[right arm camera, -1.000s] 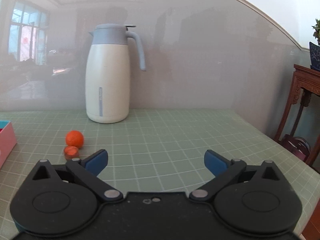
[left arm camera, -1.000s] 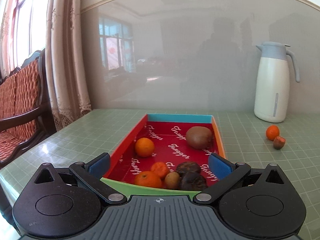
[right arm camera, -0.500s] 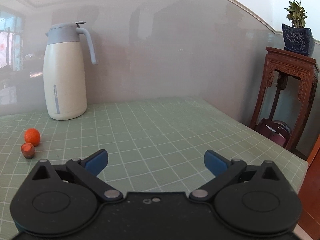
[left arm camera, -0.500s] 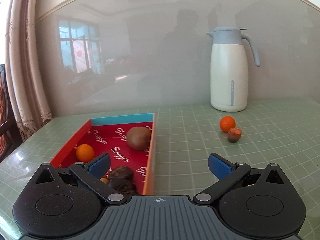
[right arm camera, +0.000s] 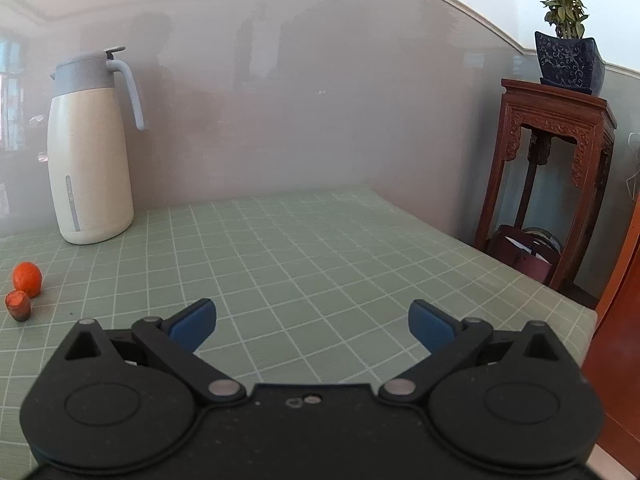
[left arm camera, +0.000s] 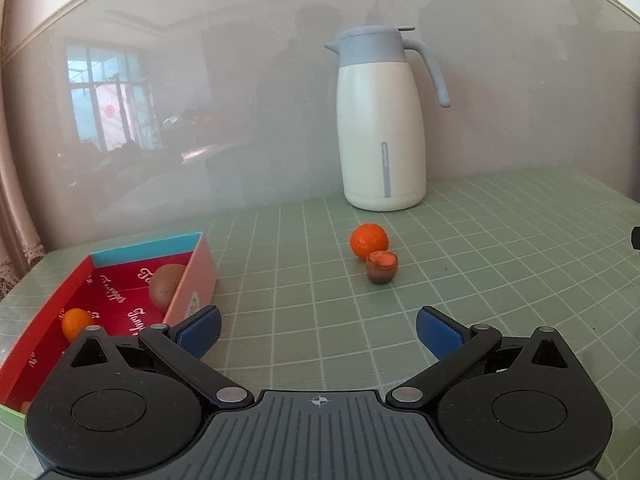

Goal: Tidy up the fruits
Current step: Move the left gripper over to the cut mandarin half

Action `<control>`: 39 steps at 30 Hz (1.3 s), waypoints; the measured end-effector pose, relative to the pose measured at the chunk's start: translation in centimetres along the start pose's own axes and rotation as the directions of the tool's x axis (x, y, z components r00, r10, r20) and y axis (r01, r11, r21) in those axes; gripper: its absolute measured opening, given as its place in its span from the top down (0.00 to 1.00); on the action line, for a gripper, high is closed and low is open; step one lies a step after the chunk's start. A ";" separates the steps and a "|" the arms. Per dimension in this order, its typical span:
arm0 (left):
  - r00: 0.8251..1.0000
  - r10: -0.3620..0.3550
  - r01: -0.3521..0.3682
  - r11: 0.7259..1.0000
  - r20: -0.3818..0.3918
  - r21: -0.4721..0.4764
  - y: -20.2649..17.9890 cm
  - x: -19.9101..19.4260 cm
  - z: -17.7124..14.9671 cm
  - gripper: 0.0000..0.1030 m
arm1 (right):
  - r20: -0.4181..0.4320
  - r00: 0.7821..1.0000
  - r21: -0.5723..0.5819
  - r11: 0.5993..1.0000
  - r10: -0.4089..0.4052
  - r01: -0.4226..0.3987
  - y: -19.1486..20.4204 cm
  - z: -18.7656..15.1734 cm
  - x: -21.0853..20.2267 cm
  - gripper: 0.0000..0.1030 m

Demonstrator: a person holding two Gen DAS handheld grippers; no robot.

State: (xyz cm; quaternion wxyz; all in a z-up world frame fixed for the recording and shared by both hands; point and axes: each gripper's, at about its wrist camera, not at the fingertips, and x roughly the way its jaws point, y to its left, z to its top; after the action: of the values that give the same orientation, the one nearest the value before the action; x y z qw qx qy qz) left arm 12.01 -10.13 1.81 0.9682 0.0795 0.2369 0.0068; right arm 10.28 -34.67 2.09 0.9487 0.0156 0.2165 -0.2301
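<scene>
Left tool jaws spread wide, empty; right tool likewise, level above table

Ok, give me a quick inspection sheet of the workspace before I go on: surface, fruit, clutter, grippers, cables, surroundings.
Surface: green grid table mat, no spills seen.
Job's things: red box holds a kiwi and a small orange; a loose orange and a brown cut fruit sit close together on the mat.
Clutter: white thermos jug by the wall.
Grippers: left gripper open, empty; right gripper open, empty.
Cables: nothing seen.
Surroundings: wooden stand with potted plant.
</scene>
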 end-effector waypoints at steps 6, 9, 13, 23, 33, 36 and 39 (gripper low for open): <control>0.999 -0.040 0.040 0.999 -0.022 0.008 -2.0 1.9 0.5 0.00 | 0.001 1.000 -0.001 1.000 -0.016 0.016 -0.5 -0.1 0.3 0.00; 0.998 -0.051 0.052 0.999 -0.030 0.009 -2.6 3.0 0.8 0.00 | -0.003 1.000 0.003 1.000 -0.016 0.016 -0.6 0.0 0.5 0.00; 0.997 -0.057 0.057 0.998 -0.050 0.001 -3.1 4.6 1.3 0.00 | 0.002 1.000 0.010 1.000 -0.006 0.006 -0.4 0.1 0.5 0.00; 0.992 -0.080 0.074 0.996 -0.096 -0.058 -3.0 7.6 2.4 0.00 | 0.006 0.999 -0.011 0.999 0.033 -0.032 0.8 0.4 0.6 0.00; 0.990 -0.092 0.087 0.995 -0.108 -0.051 -3.5 9.2 3.0 0.01 | -0.003 0.998 0.002 0.998 0.061 -0.061 1.0 0.7 0.7 0.00; 0.989 -0.102 0.096 0.994 -0.109 -0.052 -3.6 9.6 3.2 0.10 | -0.006 0.998 0.002 0.998 0.067 -0.067 1.0 0.7 0.8 0.00; 0.982 -0.121 0.110 0.990 -0.142 -0.084 -3.5 10.6 3.4 0.17 | -0.007 0.998 0.004 0.998 0.068 -0.068 0.9 0.7 0.8 0.00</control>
State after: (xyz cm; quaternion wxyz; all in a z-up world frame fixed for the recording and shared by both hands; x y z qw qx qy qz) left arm 22.92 -13.61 -0.63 0.9492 0.0283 0.3114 -0.0345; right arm 11.62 -34.27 2.32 0.9550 0.0258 0.2190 -0.1983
